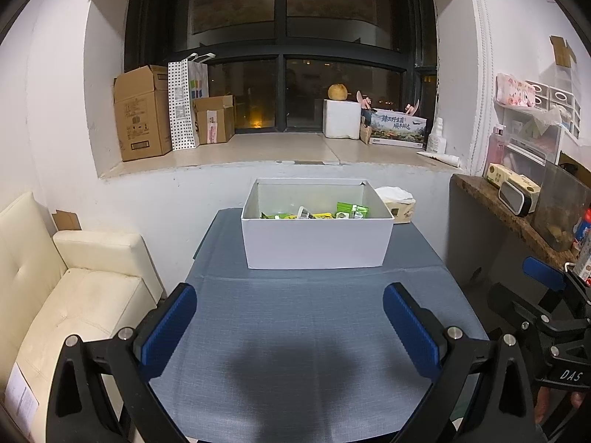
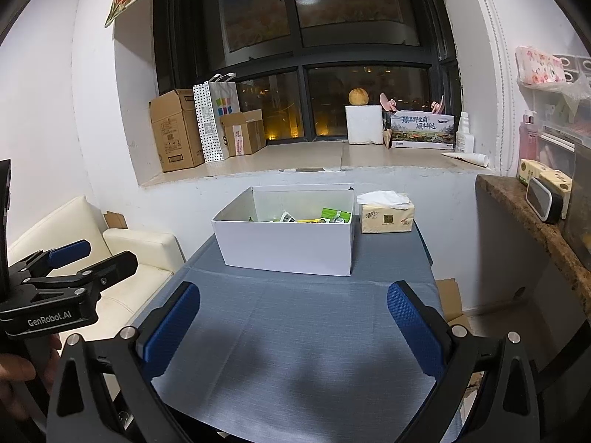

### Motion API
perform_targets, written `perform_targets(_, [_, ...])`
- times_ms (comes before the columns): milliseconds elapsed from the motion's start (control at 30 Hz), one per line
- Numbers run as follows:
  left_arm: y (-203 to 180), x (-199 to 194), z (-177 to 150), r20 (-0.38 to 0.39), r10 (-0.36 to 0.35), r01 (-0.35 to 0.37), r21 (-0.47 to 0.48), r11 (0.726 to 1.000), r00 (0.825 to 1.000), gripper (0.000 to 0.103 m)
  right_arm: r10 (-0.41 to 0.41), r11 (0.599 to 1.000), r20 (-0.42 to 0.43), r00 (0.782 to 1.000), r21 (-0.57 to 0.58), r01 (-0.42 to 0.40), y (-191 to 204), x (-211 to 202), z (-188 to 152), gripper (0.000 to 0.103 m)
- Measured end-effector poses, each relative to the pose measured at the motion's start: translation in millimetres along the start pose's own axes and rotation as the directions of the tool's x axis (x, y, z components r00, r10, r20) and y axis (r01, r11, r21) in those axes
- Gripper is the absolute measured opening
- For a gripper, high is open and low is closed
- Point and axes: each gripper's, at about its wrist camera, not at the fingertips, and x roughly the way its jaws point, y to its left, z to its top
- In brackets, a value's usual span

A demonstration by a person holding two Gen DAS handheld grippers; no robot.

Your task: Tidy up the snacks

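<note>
Both left gripper (image 1: 290,326) and right gripper (image 2: 293,326) hover empty, fingers spread, over bare surface (image 1: 295,313); snacks (image 1: 317,214) sit in white box (image 1: 317,247) — risk: a reach catching the rim shoves the light box.

Snacks (image 2: 314,217) inside white box (image 2: 288,247), tablecloth (image 2: 295,332)

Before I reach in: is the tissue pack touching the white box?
Apart. The right wrist view shows a thin strip of blue tablecloth between the white box and the tissue pack.
</note>
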Motion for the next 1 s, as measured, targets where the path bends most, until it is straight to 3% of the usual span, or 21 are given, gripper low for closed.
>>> perform_targets(733, [-4.1, -3.3, 1.6, -0.008, -0.005, 0.005, 0.009, 1.0, 1.0, 0.103, 0.012, 1.0, 0.008, 1.0, -0.014, -0.012, 1.2, -1.7, 0.8, 0.103])
perform_targets(1000, [-2.2, -10.6, 2.4, 0.022, 0.004, -0.004, -0.001, 1.0, 1.0, 0.103, 0.01, 1.0, 0.006, 1.0, -0.015, -0.01, 0.8, -0.9, 0.8, 0.103])
